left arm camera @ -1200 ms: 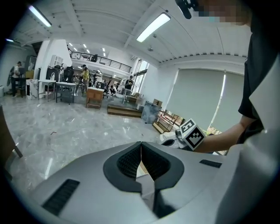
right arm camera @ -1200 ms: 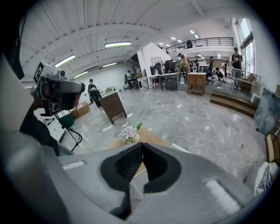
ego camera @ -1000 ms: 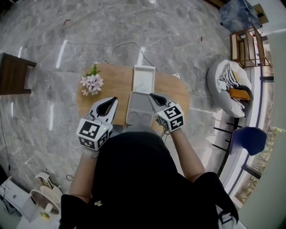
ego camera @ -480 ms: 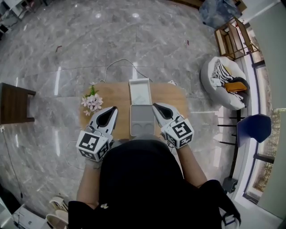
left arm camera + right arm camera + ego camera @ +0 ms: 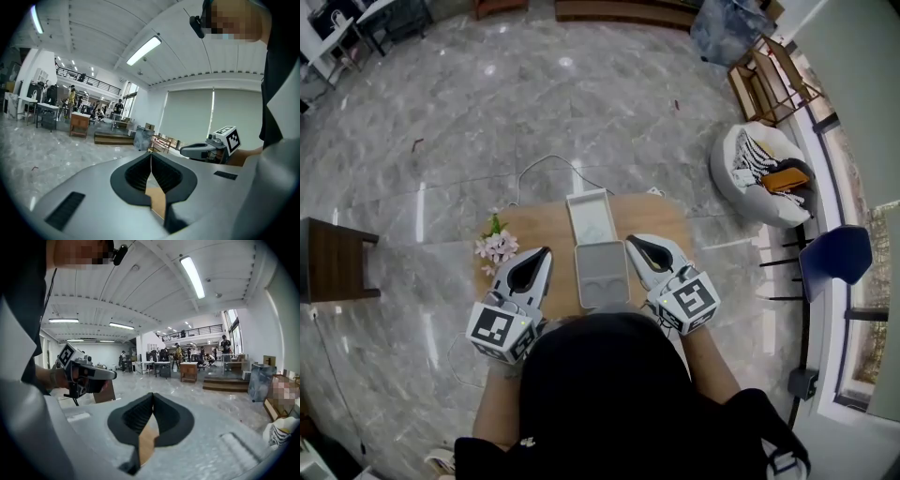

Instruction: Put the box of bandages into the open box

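Head view: the open box (image 5: 602, 275) sits mid-frame on the wooden table (image 5: 548, 220), lid laid back toward the top. The left gripper (image 5: 546, 251) and right gripper (image 5: 632, 241) flank it, with flowers (image 5: 495, 247) at left. Where the bandage box is, I can't tell.

Left gripper view: jaws pressed together, nothing between.

Right gripper view: jaws together too, and empty.

Wooden table (image 5: 542, 232), glossy marble floor (image 5: 581, 103)

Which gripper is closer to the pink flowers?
The left gripper: the pink flowers sit just off its tip. The right gripper is on the far side of the white open box from them.
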A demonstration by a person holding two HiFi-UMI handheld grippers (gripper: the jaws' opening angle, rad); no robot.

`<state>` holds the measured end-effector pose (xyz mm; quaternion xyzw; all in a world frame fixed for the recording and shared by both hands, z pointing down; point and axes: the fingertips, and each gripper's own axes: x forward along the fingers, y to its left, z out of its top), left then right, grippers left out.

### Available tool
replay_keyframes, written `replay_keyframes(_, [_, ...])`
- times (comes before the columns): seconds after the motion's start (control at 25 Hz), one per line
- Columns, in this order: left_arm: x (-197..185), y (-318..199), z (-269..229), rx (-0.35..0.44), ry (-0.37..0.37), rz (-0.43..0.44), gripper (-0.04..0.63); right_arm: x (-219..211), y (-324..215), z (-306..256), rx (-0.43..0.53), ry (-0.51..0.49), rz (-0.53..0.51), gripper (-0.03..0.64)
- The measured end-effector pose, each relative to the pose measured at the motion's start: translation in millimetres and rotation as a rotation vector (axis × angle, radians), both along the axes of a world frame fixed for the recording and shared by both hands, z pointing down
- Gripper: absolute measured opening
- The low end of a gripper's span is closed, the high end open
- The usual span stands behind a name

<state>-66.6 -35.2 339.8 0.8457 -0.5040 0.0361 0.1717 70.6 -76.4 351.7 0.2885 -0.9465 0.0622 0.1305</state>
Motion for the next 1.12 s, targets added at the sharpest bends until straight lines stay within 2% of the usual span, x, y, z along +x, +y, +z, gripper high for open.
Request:
replay_keyframes(0.16, [3,-1,-3,0.033,-0.016,0.040,0.012,1,3,-4,0.014,0.013,0.008,-0.002])
replay_keyframes(0.36, [7,-4,-9,0.020,0.012,0.049,0.012,1,4,-6,0.023,0.020,0.021,-0.002])
replay_keyframes(0.68, [12,-6,-12,0.023,0.019,0.055,0.012,-2,5,-12,0.062,0.044,0.005,-0.003])
replay_keyframes(1.12, [10,0,-6,0.033,-0.008,0.044,0.011,4,7,-9,0.050,0.035,0.030,-0.003])
